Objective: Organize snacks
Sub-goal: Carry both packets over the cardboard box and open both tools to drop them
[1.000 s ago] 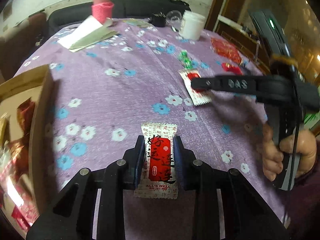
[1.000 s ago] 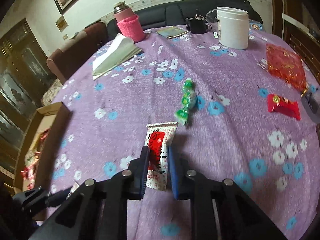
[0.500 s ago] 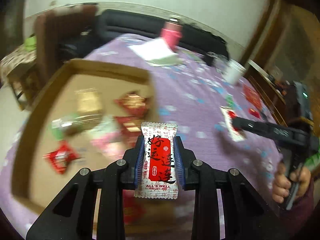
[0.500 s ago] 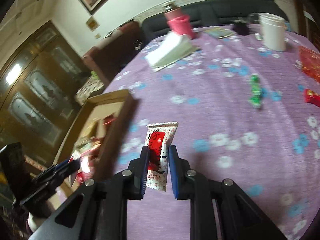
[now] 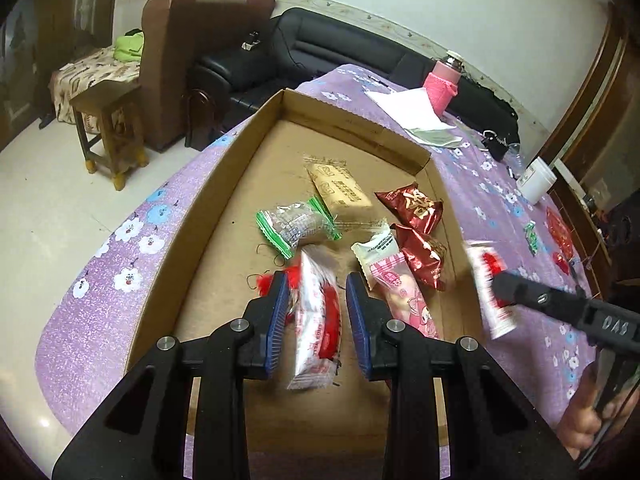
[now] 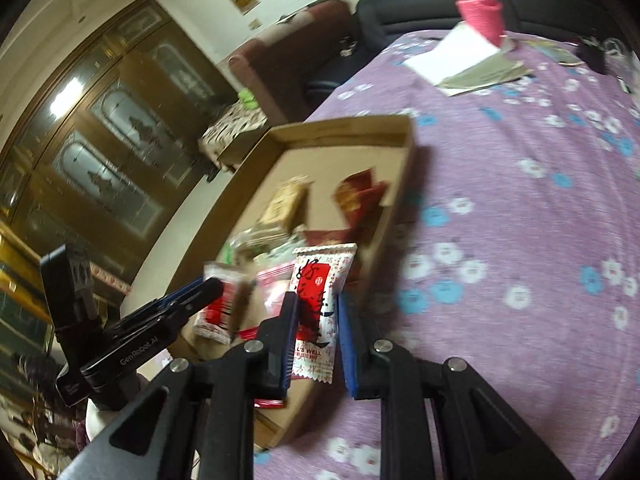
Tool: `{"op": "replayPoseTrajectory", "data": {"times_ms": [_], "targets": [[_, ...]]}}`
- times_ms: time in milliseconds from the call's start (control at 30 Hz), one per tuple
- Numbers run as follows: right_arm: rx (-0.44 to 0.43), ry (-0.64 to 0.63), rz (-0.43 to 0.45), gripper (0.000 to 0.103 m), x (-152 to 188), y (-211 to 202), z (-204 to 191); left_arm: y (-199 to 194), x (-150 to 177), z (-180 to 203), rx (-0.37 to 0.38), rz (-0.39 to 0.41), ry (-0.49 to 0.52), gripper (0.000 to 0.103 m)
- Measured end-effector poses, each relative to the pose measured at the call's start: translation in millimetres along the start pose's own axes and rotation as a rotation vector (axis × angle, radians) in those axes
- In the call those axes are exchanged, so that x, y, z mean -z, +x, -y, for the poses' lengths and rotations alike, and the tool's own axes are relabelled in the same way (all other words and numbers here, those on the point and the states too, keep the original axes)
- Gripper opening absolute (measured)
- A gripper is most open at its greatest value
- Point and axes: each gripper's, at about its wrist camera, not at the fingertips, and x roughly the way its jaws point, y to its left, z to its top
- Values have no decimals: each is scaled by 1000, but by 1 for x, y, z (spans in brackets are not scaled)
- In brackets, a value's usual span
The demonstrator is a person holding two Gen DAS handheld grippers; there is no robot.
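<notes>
My left gripper [image 5: 316,292] hangs over the open cardboard box [image 5: 248,160], shut on a red-and-white snack packet [image 5: 318,320] that looks blurred and twisted between the blue pads. My right gripper [image 6: 318,312] is shut on a matching red-and-white packet [image 6: 322,280] and hovers at the box's right wall [image 6: 396,200]. In the left wrist view that right gripper [image 5: 500,284] comes in from the right with its packet [image 5: 490,288] over the wall. The box holds several snacks: a green-edged packet [image 5: 294,224], a tan biscuit pack [image 5: 340,188], dark red bags [image 5: 412,204] and a pink packet [image 5: 396,284].
The box sits at the left edge of a purple flowered tablecloth [image 5: 500,200]. Further along the table lie white papers [image 5: 408,108], a pink-sleeved bottle [image 5: 442,84], a white jar [image 5: 536,180], a green candy [image 5: 531,236] and a red packet [image 5: 558,232]. A wooden stool [image 5: 108,120] and an armchair stand beyond the table's edge.
Both grippers have swung left from over the tablecloth to over the box, each still holding its packet. The left packet now sits twisted between the pads.
</notes>
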Motion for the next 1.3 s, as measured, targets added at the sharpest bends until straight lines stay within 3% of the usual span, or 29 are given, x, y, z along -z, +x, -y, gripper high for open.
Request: {"op": "replayPoseTrajectory", "data": {"times_ms": [333, 633, 700, 833, 1000, 1167, 1233, 1300], "targets": [[-35, -71, -73, 22, 4, 46, -41, -40, -7, -12, 50, 99, -53, 28], [-5, -121, -15, 27, -18, 74, -67, -56, -6, -12, 65, 126, -60, 28], [-14, -122, 13, 34, -19, 62, -66, -56, -5, -11, 62, 120, -57, 28], [52, -159, 82, 52, -13, 30, -58, -52, -4, -5, 64, 99, -48, 28], [108, -123, 123, 55, -2, -6, -27, -46, 3, 25, 47, 70, 35, 28], [157, -60, 139, 56, 12, -33, 14, -44, 16, 69, -40, 67, 195, 28], [184, -31, 144, 56, 18, -43, 30, -42, 23, 89, -90, 77, 272, 37], [200, -1, 148, 56, 26, -51, 45, -42, 31, 105, -119, 88, 331, 54]]}}
